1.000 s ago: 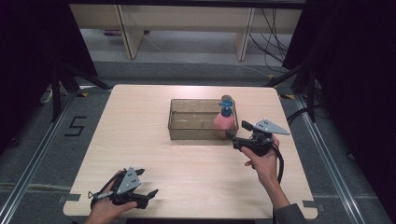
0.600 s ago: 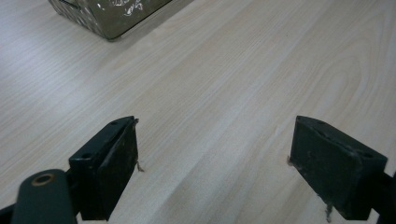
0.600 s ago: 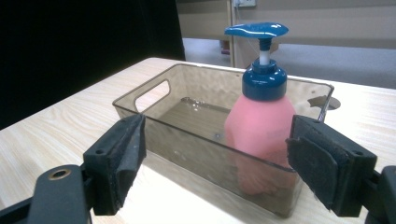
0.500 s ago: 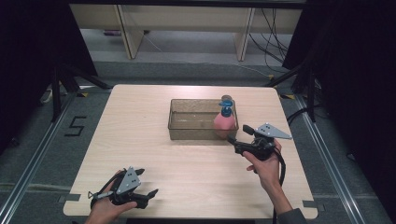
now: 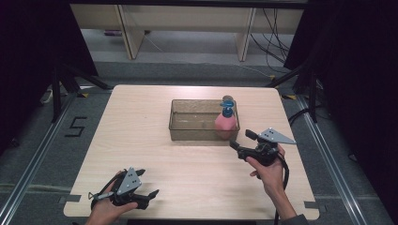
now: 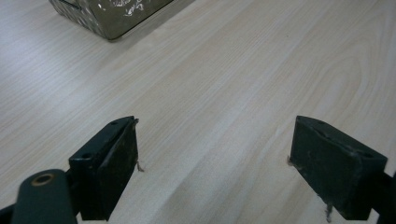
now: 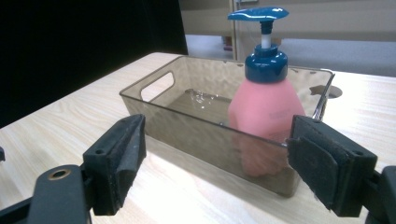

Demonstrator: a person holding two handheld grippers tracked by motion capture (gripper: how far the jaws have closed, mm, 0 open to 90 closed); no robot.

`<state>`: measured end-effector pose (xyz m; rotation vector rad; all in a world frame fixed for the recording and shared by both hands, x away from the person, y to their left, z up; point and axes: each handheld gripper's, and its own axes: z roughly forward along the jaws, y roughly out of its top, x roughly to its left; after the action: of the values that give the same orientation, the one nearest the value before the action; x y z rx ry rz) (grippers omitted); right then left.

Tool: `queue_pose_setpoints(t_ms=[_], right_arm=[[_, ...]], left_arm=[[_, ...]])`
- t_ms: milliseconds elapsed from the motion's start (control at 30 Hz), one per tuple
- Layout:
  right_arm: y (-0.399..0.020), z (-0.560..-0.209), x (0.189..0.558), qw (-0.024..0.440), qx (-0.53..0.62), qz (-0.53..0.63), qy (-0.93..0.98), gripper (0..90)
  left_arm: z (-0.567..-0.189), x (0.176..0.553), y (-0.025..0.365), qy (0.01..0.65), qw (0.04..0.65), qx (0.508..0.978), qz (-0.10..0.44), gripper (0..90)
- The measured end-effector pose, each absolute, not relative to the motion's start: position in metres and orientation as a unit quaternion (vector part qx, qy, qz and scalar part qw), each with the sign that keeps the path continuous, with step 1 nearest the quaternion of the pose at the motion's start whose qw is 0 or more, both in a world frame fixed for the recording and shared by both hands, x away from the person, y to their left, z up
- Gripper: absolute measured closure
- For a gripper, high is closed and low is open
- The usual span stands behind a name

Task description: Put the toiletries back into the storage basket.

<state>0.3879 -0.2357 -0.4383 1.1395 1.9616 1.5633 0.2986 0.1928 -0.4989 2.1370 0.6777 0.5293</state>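
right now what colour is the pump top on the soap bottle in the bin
Blue, above a pink bottle; the pump top shows best in the right gripper view.

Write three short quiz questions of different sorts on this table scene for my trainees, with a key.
1. True or false: the pump bottle stands upright inside the bin.
2. What colour is the bottle's pump? A red, B blue, C green.
3. Fill in: the right gripper's jaws are ____, with nothing between them.

Key: 1 true. 2 B. 3 open.
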Motion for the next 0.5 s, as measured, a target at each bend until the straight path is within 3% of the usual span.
queue_pose_setpoints(t_ms=[500], right_arm=[[-0.236, -0.443, 0.376, 0.183, 0.403, 0.556, 0.703, 17.1]], left_arm=[[-0.500, 0.298, 0.191, 0.277, 0.416, 0.841, 0.208, 14.8]])
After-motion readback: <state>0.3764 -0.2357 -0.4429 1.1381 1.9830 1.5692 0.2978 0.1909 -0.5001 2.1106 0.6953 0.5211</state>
